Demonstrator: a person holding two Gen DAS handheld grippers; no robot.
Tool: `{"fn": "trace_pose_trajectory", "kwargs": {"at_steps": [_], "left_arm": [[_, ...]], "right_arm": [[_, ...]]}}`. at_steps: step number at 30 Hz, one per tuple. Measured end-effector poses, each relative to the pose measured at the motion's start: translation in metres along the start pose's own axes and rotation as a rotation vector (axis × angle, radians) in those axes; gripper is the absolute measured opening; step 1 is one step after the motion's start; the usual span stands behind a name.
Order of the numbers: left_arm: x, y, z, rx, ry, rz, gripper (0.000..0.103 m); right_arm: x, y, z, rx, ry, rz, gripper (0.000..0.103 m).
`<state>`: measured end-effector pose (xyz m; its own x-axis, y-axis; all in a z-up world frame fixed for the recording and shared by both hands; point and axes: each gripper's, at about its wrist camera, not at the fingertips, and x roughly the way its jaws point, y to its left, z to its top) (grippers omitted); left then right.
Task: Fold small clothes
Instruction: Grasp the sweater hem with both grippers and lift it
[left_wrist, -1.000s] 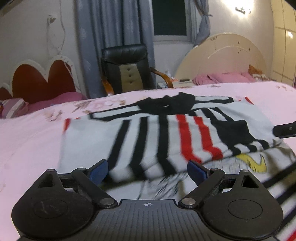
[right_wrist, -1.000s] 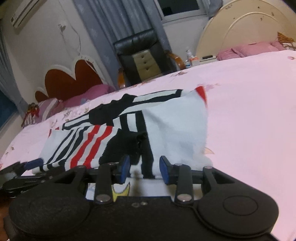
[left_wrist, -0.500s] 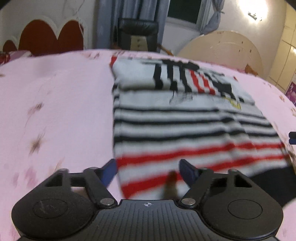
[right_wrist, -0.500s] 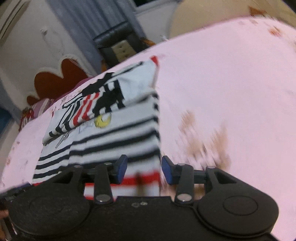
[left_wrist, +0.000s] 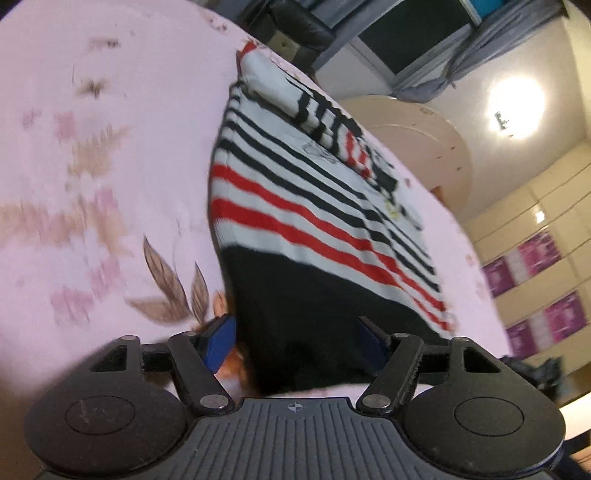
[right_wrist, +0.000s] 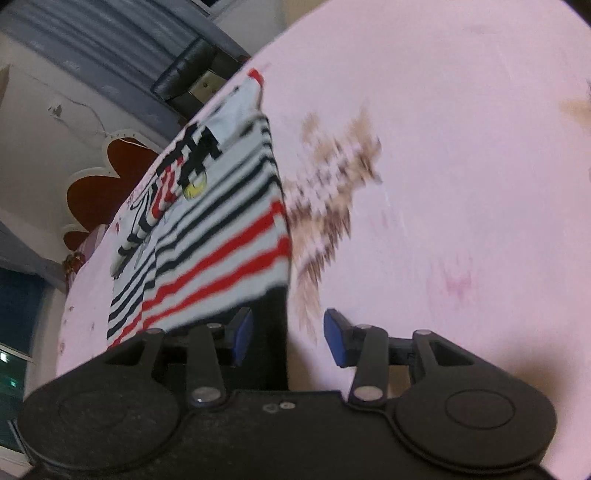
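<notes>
A small white sweater (left_wrist: 295, 206) with black and red stripes lies flat on the pink bed sheet (left_wrist: 92, 184). Its top part (left_wrist: 317, 114) is folded down over the body at the far end. The black hem band (left_wrist: 303, 302) is nearest to me. My left gripper (left_wrist: 295, 341) straddles the hem's left corner; its jaws are closing, and the blue pads stand beside the cloth without pinching it. In the right wrist view the sweater (right_wrist: 221, 229) runs off to the left. My right gripper (right_wrist: 288, 338) stands open over the hem's right corner (right_wrist: 273, 317), pads apart from it.
The flowered sheet (right_wrist: 461, 166) spreads wide on both sides of the garment. A black chair (left_wrist: 295, 33) and grey curtains stand beyond the bed's far edge. A red headboard (right_wrist: 103, 192) is far left, a beige round headboard (left_wrist: 424, 147) and wardrobe doors (left_wrist: 535, 240) right.
Both grippers have drawn back from the folded top end to the black hem and rolled, so both views tilt. The left jaws have narrowed; the sweater has stayed flat.
</notes>
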<state>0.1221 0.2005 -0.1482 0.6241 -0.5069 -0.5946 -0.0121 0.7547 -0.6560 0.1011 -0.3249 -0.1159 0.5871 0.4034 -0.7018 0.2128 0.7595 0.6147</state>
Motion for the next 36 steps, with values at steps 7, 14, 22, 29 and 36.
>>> {"fn": "trace_pose_trajectory", "kwargs": {"at_steps": [7,14,22,29,36], "left_arm": [[0.018,0.010,-0.009,-0.099,0.029,-0.113,0.051],[0.042,0.008,0.007,-0.118,0.029,-0.155,0.051],[0.036,0.005,0.010,-0.077,-0.020,-0.075,0.004],[0.011,0.007,0.000,-0.024,-0.083,-0.054,0.004],[0.023,0.013,0.000,-0.049,-0.066,-0.021,0.004]], "right_arm": [[0.010,0.001,-0.020,0.041,0.036,0.113,0.042],[0.033,0.006,-0.009,0.027,0.075,0.153,0.025],[0.030,0.010,-0.009,-0.016,0.049,0.154,0.006],[-0.001,0.024,-0.012,-0.114,-0.039,0.191,0.006],[0.023,0.018,-0.015,-0.081,0.021,0.082,0.006]]}}
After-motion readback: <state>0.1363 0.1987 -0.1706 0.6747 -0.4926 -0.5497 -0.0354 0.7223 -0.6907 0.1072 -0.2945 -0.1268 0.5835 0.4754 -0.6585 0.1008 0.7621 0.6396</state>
